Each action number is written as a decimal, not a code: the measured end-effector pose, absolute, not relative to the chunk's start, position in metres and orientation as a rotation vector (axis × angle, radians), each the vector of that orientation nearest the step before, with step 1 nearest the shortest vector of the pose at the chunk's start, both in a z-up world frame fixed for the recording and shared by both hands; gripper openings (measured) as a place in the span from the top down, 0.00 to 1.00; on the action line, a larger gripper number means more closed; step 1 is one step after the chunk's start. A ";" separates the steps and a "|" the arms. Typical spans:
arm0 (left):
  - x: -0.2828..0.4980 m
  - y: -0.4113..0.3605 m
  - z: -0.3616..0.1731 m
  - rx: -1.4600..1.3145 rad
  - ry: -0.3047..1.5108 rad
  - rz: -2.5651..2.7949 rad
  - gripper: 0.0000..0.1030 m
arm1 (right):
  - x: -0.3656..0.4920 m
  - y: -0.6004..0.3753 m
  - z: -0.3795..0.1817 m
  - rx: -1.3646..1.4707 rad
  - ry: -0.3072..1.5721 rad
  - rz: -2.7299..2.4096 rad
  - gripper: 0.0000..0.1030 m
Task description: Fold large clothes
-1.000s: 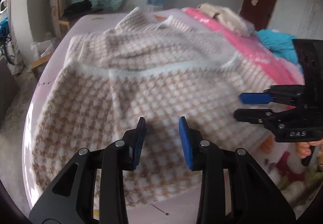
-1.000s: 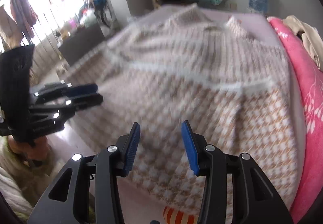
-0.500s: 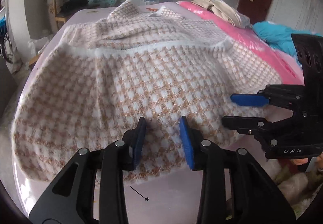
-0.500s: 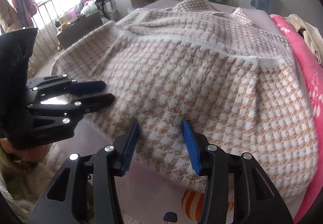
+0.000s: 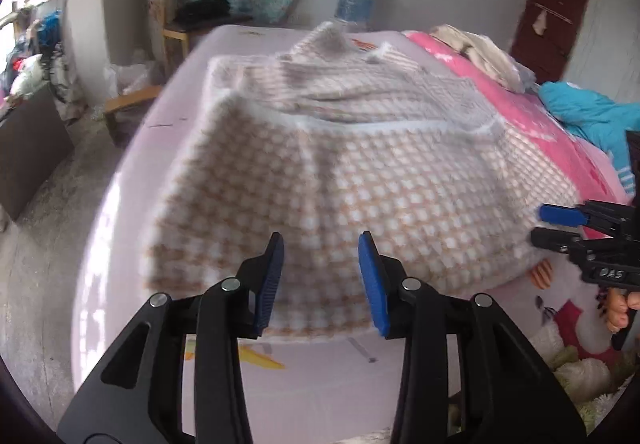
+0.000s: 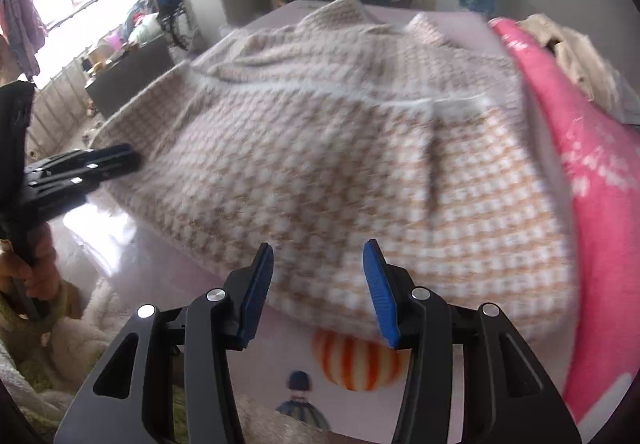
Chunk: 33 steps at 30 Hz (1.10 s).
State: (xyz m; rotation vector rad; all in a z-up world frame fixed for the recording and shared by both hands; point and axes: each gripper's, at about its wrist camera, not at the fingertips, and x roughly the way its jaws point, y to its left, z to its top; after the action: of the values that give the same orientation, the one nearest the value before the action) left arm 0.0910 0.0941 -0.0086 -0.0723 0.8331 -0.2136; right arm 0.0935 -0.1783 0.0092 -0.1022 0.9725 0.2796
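Observation:
A large tan-and-white checked fleece garment (image 5: 360, 172) lies spread on the bed, its near hem towards me; it also shows in the right wrist view (image 6: 340, 148). My left gripper (image 5: 322, 280) is open and empty, just above the near hem. My right gripper (image 6: 320, 296) is open and empty over the hem's near right part. In the left wrist view the right gripper (image 5: 560, 224) shows at the garment's right edge. In the right wrist view the left gripper (image 6: 116, 160) shows at its left edge, with little gap showing between its fingers from this angle.
The bed has a pale lilac printed sheet (image 5: 320, 372). A pink blanket (image 6: 592, 172) lies along the right side, with a teal cloth (image 5: 592, 116) and a cream bundle (image 5: 480, 52) beyond. A wooden chair (image 5: 188, 16) and a water bottle (image 5: 356, 0) stand at the back.
Both grippers have drawn back from the garment towards the near edge of the bed and risen a little. The garment lies still; both stay open.

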 end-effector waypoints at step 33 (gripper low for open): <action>0.130 0.088 0.015 -0.098 0.868 -0.169 0.31 | 0.134 -0.228 0.037 0.126 0.940 0.169 0.31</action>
State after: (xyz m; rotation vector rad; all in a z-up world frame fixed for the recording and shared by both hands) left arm 0.1297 0.0884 0.0148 -0.0982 0.8678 -0.1687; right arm 0.1339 -0.2284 0.0372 0.1261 0.9402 0.1690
